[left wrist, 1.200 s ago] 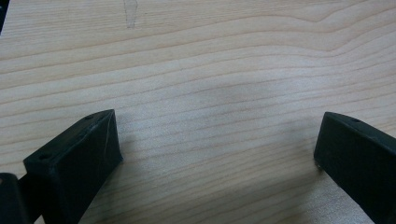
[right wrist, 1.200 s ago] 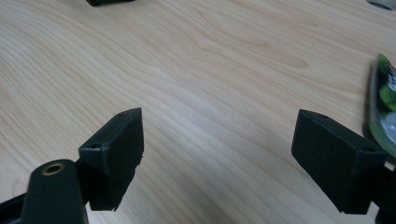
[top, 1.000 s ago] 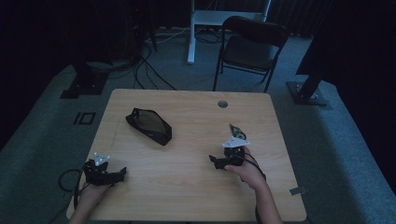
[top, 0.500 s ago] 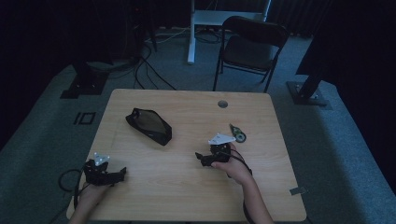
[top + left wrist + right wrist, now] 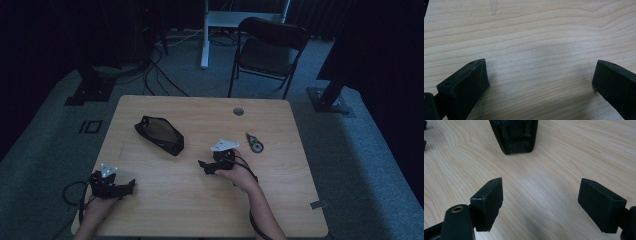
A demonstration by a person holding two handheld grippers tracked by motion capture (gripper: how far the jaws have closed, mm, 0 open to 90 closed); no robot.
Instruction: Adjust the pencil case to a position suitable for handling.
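Left tool [image 5: 131, 184] near the worktop's [image 5: 165, 210] front-left corner, jaws wide over bare wood, right tool [image 5: 202, 165] mid-worktop, jaws wide with nothing between them, just easing narrower, aimed at black pouch [image 5: 160, 134] lying beyond it, small round gadget [image 5: 255, 145] off right, chair [image 5: 267, 52] behind.

Right gripper [image 5: 206, 166] mid-table, jaws pointing toward black pouch [image 5: 160, 134], not touching it. Small round tool [image 5: 255, 145] lies just right of that hand. Left gripper [image 5: 127, 186] rests near the table's [image 5: 295, 200] front-left corner.
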